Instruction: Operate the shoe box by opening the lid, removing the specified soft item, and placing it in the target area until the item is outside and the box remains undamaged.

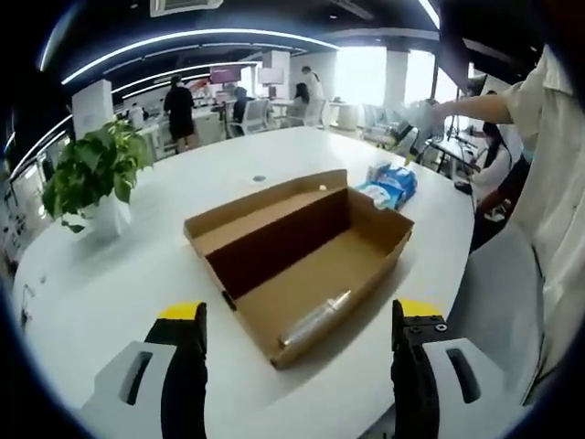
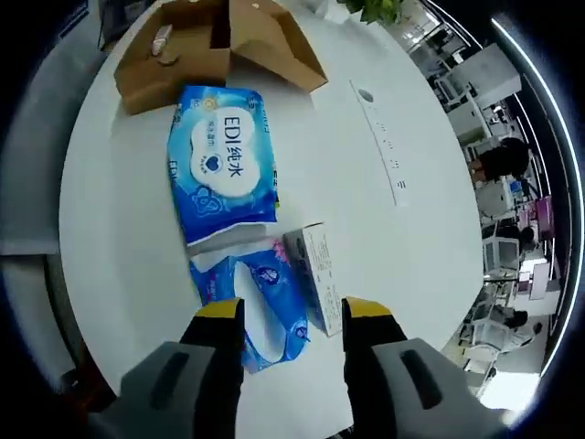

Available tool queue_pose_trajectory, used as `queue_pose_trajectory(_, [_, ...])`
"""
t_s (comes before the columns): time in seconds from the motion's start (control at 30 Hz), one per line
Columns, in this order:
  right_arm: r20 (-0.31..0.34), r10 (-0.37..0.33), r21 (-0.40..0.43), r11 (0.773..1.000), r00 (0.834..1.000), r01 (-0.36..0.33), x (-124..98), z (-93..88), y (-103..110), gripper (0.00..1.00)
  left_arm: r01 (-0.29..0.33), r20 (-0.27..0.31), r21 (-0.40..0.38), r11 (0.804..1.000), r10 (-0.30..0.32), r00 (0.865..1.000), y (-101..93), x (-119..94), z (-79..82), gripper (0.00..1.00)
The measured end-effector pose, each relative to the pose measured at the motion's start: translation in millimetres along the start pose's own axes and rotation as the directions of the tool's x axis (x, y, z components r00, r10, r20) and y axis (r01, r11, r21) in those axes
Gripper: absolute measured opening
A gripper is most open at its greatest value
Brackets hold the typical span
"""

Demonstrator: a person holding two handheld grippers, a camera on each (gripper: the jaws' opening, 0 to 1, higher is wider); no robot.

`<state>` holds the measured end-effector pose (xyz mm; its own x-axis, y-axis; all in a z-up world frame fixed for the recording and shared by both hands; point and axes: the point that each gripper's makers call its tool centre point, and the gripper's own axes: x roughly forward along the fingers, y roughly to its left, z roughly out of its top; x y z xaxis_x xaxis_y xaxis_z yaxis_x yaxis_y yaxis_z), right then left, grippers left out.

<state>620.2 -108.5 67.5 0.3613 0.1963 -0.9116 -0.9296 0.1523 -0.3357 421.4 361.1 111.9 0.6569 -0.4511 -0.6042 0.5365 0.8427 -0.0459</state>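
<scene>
The brown cardboard shoe box [image 1: 302, 251] lies open on the white round table [image 1: 110, 283], its lid folded back to the left. A clear plastic-wrapped item [image 1: 315, 318] rests on the box floor near the front wall. My left gripper [image 1: 300, 315] is open, just in front of the box, with nothing between its jaws. My right gripper [image 2: 292, 311] is open above the table, over a small blue soft pack [image 2: 270, 306] and a small white carton [image 2: 315, 274]. A large blue wipes pack [image 2: 219, 169] lies between them and the shoe box [image 2: 196, 55].
A potted green plant [image 1: 91, 174] stands at the table's left. Blue packs [image 1: 393, 183] lie beyond the box. A person [image 1: 548, 183] stands at the right edge with an arm stretched out. A cable slot [image 2: 379, 137] runs across the table. Desks and people fill the background.
</scene>
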Motion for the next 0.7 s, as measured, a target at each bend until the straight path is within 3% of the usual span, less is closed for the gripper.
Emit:
queue_pose_trajectory(0.33, [0.104, -0.054, 0.174, 0.984, 0.993, 0.035, -22.9, 11.1, 29.6, 0.50, 0.062, -0.041, 0.030, 0.998, -0.061, 0.997, 0.8, 14.7, 7.8, 0.77])
queue_pose_trajectory(0.47, [0.148, -0.075, 0.272, 0.962, 0.986, 0.032, -29.6, 17.9, 40.8, 0.53, 0.099, -0.082, 0.057, 0.994, -0.094, 0.992, -0.7, 21.2, 6.3, 0.73])
queue_pose_trajectory(0.7, [0.254, -0.130, 0.422, 0.907, 0.958, 0.011, -47.4, 37.2, 57.8, 0.63, 0.158, -0.137, 0.106, 0.982, -0.143, 0.980, 0.8, 32.9, 11.5, 0.67])
